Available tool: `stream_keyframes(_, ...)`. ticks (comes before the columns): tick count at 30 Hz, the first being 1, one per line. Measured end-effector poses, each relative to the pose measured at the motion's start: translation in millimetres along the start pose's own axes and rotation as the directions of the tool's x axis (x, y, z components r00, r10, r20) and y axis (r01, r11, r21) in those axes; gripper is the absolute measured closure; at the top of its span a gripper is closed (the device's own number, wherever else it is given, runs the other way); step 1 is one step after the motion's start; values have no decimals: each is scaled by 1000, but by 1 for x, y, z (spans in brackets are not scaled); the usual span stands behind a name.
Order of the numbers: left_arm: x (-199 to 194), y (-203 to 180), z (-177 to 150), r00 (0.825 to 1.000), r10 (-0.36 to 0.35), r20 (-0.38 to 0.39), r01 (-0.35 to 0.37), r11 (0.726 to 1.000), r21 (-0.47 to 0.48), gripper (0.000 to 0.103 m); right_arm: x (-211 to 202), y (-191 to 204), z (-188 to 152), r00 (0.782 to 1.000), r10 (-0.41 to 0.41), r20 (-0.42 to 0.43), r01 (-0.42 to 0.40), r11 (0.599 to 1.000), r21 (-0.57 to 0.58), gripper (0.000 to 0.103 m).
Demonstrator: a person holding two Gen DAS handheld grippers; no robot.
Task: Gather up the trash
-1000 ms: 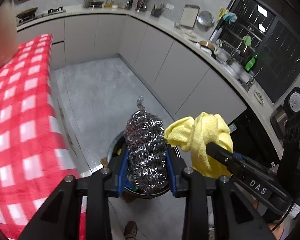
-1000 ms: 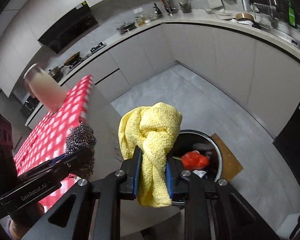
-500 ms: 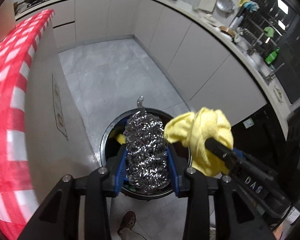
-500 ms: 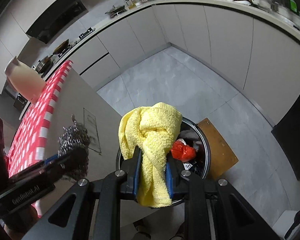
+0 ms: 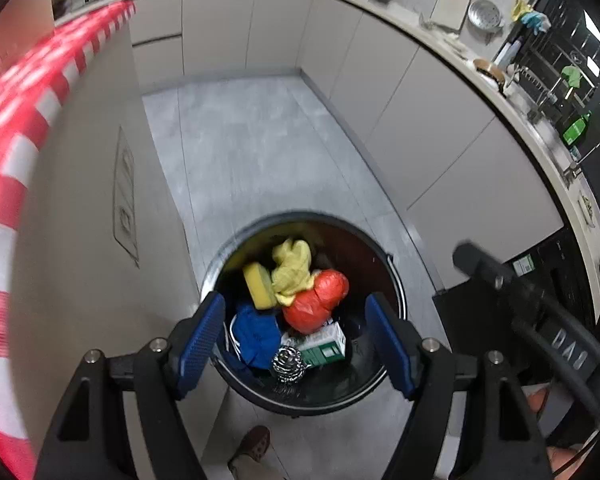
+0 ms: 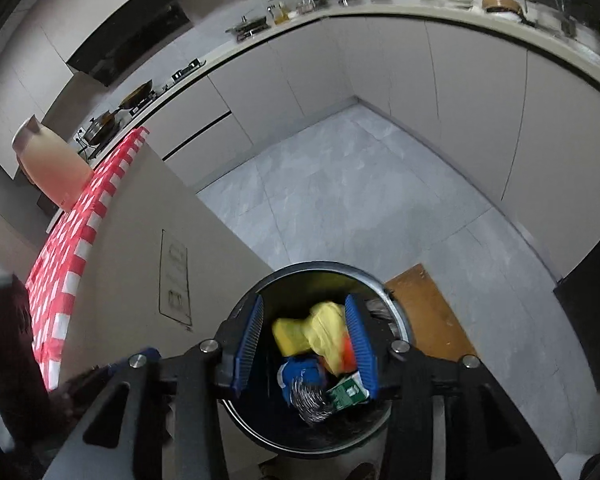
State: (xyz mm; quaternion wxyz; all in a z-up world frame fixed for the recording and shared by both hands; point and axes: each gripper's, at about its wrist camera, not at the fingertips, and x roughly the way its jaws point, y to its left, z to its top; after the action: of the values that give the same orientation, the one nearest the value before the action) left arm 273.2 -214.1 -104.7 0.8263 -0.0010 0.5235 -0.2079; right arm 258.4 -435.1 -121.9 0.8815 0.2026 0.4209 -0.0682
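— Where's the trash?
— Inside the round black bin (image 5: 384, 390): yellow cloth (image 5: 292, 270), red bag (image 5: 316, 300), steel scourer (image 5: 288, 364).
— Jaws?
— Left gripper (image 5: 296, 340) and right gripper (image 6: 306, 348): spread wide, empty, above the bin.

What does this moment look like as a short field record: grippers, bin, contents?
left gripper: open, empty, above the bin
right gripper: open, empty, above the bin
trash bin: round, dark, on the floor beside the counter
contents: steel scourer, yellow cloth, yellow sponge, red bag, blue item, green carton
tablecloth: red-and-white check
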Motion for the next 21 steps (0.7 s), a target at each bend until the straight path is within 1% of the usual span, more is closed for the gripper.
stream_keyframes(5,-25,2,-1,999,-5,45,5,1000,0,29,-13,3,-5,1000,17,-10,-17,1000,-4,57)
stream_keyframes(11,-66,11,-8,996,7,87,-5,1000,-20,29,-29,26,-18,998,35,-49,-37,998,-50,57)
stream_keyframes(13,-82,10,-11,994,24,111,-21,1000,-20,29,-38,35,-25,997,47,-64,-51,997,-60,57)
stream_keyframes(17,-127,17,-25,982,49,182,-47,999,-16,29,-63,58,-44,994,75,-77,-83,992,-98,57)
stream_keyframes(20,-167,30,-50,964,76,253,-75,997,-13,29,-96,87,-70,992,105,-71,-115,982,-152,56)
stream_keyframes(21,-175,32,-57,959,86,269,-86,996,-14,27,-108,96,-79,992,108,-63,-118,978,-171,56)
